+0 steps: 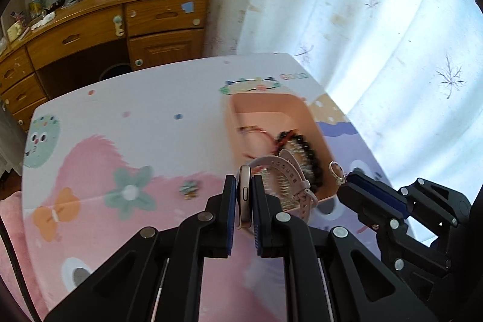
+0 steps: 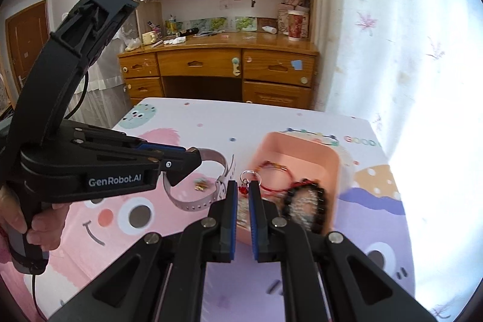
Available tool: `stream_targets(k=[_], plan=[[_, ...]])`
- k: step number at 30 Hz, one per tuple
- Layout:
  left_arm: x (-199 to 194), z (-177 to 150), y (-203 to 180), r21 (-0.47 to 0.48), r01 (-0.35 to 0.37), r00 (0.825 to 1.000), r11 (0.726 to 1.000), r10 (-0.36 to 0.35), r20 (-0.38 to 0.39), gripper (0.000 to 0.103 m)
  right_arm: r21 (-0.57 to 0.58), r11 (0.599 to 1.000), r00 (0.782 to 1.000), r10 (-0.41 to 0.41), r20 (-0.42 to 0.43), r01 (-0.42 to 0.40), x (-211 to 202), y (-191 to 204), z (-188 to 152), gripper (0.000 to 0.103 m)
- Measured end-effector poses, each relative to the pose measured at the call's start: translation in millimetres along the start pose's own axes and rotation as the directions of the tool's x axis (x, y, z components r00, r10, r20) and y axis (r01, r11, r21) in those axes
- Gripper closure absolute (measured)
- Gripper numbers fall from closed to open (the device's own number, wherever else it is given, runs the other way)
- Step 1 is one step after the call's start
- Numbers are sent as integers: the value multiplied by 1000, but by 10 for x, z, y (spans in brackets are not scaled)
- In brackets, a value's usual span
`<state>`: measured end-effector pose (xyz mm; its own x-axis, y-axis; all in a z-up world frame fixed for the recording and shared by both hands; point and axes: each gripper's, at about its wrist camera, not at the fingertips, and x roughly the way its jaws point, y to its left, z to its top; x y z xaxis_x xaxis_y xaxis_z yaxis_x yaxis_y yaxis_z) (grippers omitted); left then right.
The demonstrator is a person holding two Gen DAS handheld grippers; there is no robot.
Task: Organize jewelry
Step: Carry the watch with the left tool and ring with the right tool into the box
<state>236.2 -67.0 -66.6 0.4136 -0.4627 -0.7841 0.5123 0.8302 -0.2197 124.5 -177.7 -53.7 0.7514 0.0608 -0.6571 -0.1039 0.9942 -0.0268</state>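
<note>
My left gripper [image 1: 244,186] is shut on a pink watch [image 1: 245,195], held by its case just above the near edge of the pink tray [image 1: 265,103]; its strap [image 1: 291,171] hangs over the tray. My right gripper [image 2: 243,189] is shut on a small keyring charm [image 2: 247,176] with red beads, at the tray's near left corner [image 2: 302,148]. The tray holds a black bead bracelet [image 2: 318,201], a red string bracelet [image 2: 273,178] and a silver chain piece [image 2: 303,202]. The watch strap [image 2: 196,202] also shows in the right wrist view. The right gripper holding the ring [image 1: 335,168] shows in the left wrist view.
A small flower-shaped trinket [image 1: 189,189] lies on the patterned tablecloth [image 1: 135,141] left of the tray; it also shows in the right wrist view [image 2: 200,184]. A wooden desk [image 2: 217,62] with shelves stands beyond the table. A curtain [image 1: 377,35] hangs to the right.
</note>
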Motion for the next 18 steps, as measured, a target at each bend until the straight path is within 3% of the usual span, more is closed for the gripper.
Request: stream_targets(k=[10,16,18], plan=[[184,238,-487,14,9,999,1000,-9,31,96,33,999,1000,-24,-17,25,-46,-498,-103,96],[243,348,-527,3,-16,999,1000,16,33,95,59,998,999,30,-30,-28,3,-644,-104,95],[263,348,-501,-9,-30,999,1000,30,17,93,57,998,998,26,-66,-22,68,-631,-101,88]])
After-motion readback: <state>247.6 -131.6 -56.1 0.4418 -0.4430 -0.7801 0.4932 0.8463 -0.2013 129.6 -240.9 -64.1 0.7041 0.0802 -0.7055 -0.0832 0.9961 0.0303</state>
